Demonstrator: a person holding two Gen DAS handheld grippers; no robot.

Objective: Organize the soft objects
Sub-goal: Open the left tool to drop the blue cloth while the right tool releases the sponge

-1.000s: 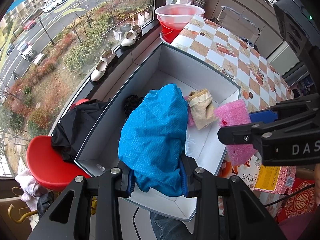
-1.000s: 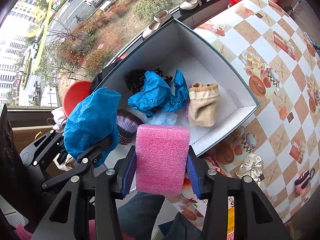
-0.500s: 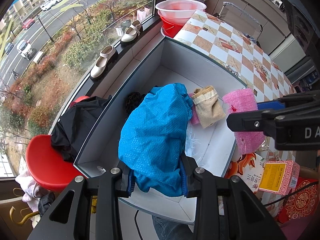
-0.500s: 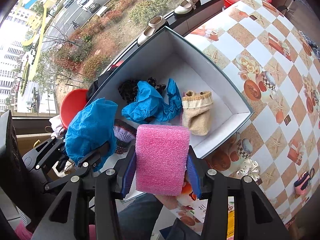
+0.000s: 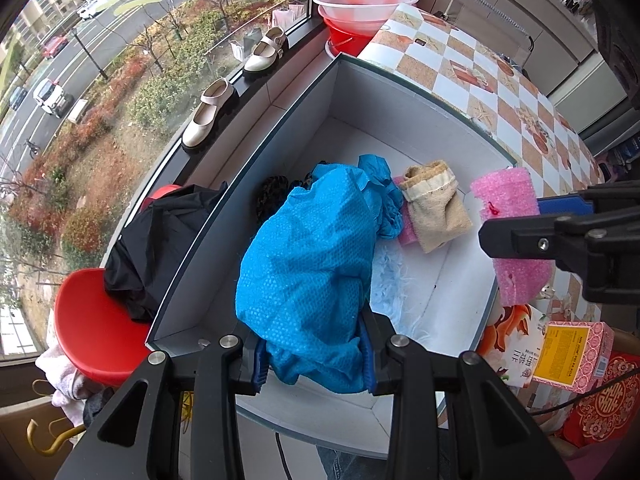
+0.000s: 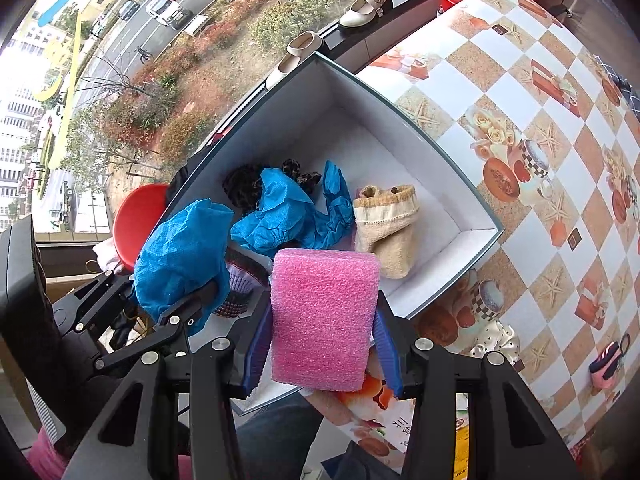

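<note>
My left gripper is shut on a blue crinkled cloth and holds it above the near end of the open white box; it also shows in the right wrist view. My right gripper is shut on a pink foam block, held above the box's near right corner; the block also shows in the left wrist view. Inside the box lie another blue cloth, a beige knit pouch, a dark patterned item and a pale blue fluffy piece.
The box rests on a table with a checkered cloth. A red stool with black fabric stands left of the box. Shoes sit on the window ledge, a red and white basin behind. Printed cartons lie at the near right.
Both grippers have moved a little forward over the box with their loads still held. The pink block sits closer to the box's near right corner.
</note>
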